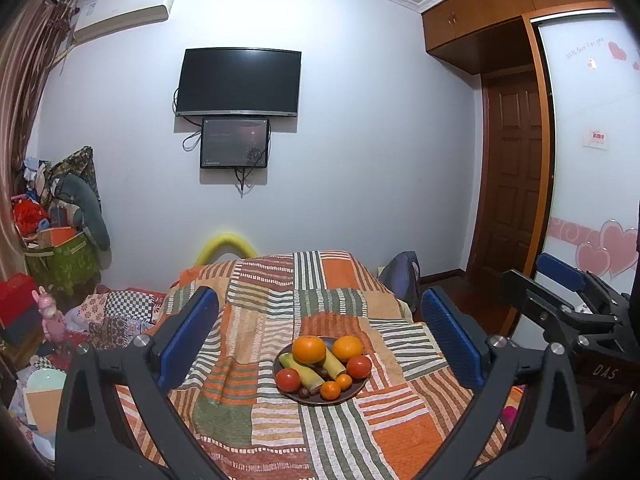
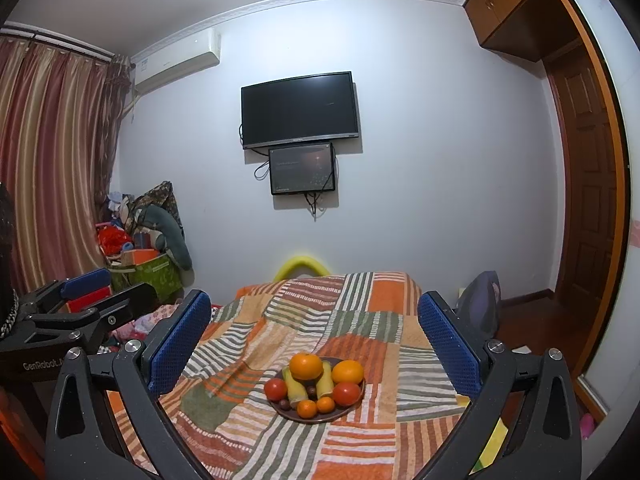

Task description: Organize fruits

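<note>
A dark brown plate (image 1: 352,394) (image 2: 344,410) rests on a striped patchwork blanket (image 1: 256,420) (image 2: 224,412). It holds two large oranges (image 1: 308,349) (image 2: 306,366), two red tomatoes (image 1: 288,379) (image 2: 346,393), two small tangerines (image 1: 330,391) (image 2: 307,408), yellow-green banana-like pieces (image 1: 304,374) (image 2: 295,390) and small dark fruits (image 1: 304,392). My left gripper (image 1: 316,336) is open and empty, held well back above the plate. My right gripper (image 2: 314,336) is open and empty, likewise back from the plate. The right gripper shows in the left wrist view (image 1: 560,292); the left gripper shows in the right wrist view (image 2: 92,300).
The blanket covers a raised surface with edges dropping left and right. Clutter, boxes and a green bin (image 1: 60,256) (image 2: 148,276) stand at the left. A TV (image 1: 238,82) hangs on the far wall. A wooden door (image 1: 512,184) and a bag (image 2: 482,300) are at the right.
</note>
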Tool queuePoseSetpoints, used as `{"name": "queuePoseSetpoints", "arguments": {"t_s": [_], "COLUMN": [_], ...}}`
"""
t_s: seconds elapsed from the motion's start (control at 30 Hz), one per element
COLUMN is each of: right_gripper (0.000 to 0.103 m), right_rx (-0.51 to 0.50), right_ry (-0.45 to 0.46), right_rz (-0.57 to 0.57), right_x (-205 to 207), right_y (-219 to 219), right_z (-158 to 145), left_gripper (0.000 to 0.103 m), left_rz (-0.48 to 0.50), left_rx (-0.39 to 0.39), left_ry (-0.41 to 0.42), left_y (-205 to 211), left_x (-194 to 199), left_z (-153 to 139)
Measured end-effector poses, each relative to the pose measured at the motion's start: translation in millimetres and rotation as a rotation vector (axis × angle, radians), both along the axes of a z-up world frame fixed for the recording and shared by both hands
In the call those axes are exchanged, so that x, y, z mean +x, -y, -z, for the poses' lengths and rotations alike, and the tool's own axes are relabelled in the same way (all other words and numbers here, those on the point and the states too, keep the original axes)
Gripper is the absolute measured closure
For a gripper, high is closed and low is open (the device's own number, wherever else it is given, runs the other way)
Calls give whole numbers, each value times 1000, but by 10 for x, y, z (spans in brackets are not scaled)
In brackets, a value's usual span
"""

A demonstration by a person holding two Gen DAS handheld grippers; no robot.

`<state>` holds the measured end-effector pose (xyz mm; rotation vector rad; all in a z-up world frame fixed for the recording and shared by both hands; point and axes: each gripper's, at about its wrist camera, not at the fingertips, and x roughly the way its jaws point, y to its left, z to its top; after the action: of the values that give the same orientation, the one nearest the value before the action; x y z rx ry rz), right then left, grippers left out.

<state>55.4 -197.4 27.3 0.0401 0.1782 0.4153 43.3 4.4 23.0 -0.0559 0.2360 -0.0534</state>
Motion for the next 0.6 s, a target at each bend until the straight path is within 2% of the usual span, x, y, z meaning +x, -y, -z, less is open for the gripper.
{"name": "queuePoseSetpoints", "arguments": {"t_s": [0.6], "right_gripper": [0], "right_rx": [-7], "right_ry": [1], "right_rz": [7], "right_x": [-24], "right_y": [11], "right_z": [-35], "left_gripper": [0], "left_rz": [5], "left_rx": [-3], "left_ry": [0], "left_y": [12], "left_x": [-8], "left_z": [-29]}}
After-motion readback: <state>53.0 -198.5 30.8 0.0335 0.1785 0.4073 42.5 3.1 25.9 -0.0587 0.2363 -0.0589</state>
